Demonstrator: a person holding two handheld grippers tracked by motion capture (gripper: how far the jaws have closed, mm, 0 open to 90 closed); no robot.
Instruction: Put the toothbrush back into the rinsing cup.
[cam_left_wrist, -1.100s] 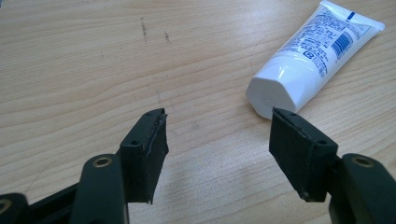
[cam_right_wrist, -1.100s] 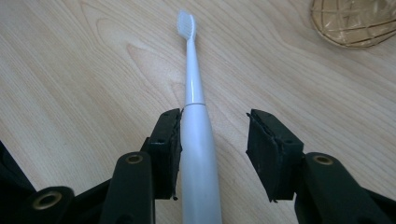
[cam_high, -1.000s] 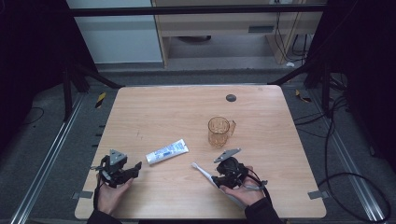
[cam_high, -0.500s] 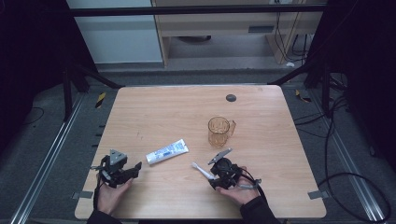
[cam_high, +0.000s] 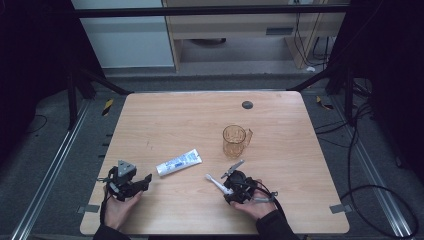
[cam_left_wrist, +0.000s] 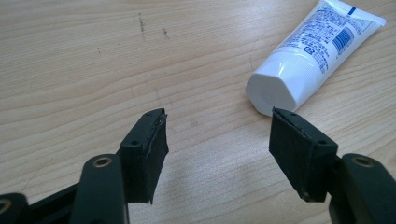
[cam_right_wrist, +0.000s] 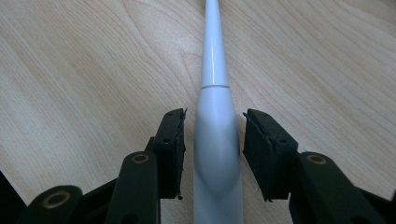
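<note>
White and slim, the toothbrush (cam_right_wrist: 215, 116) lies flat on the wooden table (cam_high: 165, 115) between our right gripper (cam_right_wrist: 212, 135)'s jaws, which have just been closing (small gaps remain), while our left gripper (cam_left_wrist: 217, 140) gapes empty just short of the toothpaste tube (cam_left_wrist: 313, 51), with the amber cup (cam_high: 234, 141) standing close beyond the brush.

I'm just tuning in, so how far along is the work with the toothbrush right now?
Early. Nothing looks finished: the white toothpaste tube lies capped and the clear amber plastic cup stands empty. In hand: the right gripper straddles the white toothbrush flat on the wooden table, jaws closing in with small gaps either side. Gripping and lifting remain. The left gripper waits open near the tube.
</note>
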